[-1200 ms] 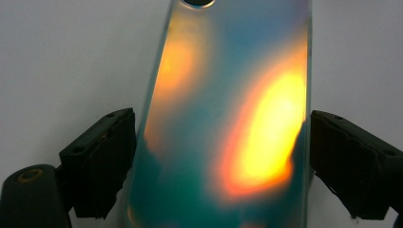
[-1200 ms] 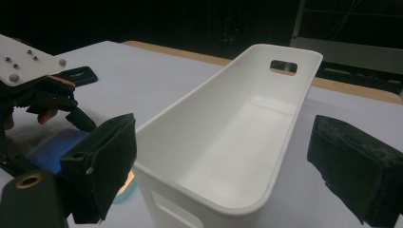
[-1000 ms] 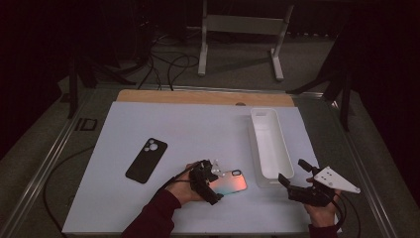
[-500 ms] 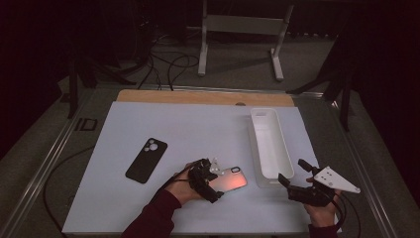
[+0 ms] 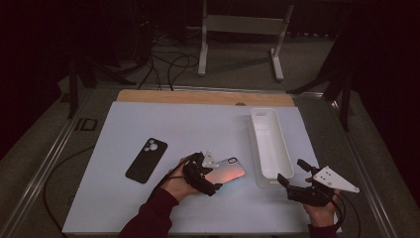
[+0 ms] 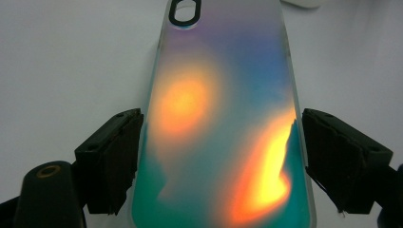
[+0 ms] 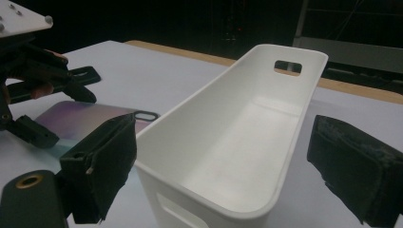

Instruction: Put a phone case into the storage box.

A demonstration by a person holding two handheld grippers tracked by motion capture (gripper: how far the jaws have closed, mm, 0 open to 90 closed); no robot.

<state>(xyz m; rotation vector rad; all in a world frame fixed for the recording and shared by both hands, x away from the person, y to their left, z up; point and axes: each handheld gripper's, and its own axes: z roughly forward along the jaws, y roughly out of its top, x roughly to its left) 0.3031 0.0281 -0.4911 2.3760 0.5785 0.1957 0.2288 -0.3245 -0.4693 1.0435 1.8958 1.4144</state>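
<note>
Left hand-held gripper (image 6: 216, 156): jaws wide, straddling the phone case (image 6: 223, 118) on the desk (image 5: 198, 124).
Right hand-held gripper (image 7: 223, 166): wide open before the white bin (image 7: 237, 142).

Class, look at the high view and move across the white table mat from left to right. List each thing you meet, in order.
Black phone case → left hand-held gripper → shiny rainbow phone case → white bin → right hand-held gripper.
</note>
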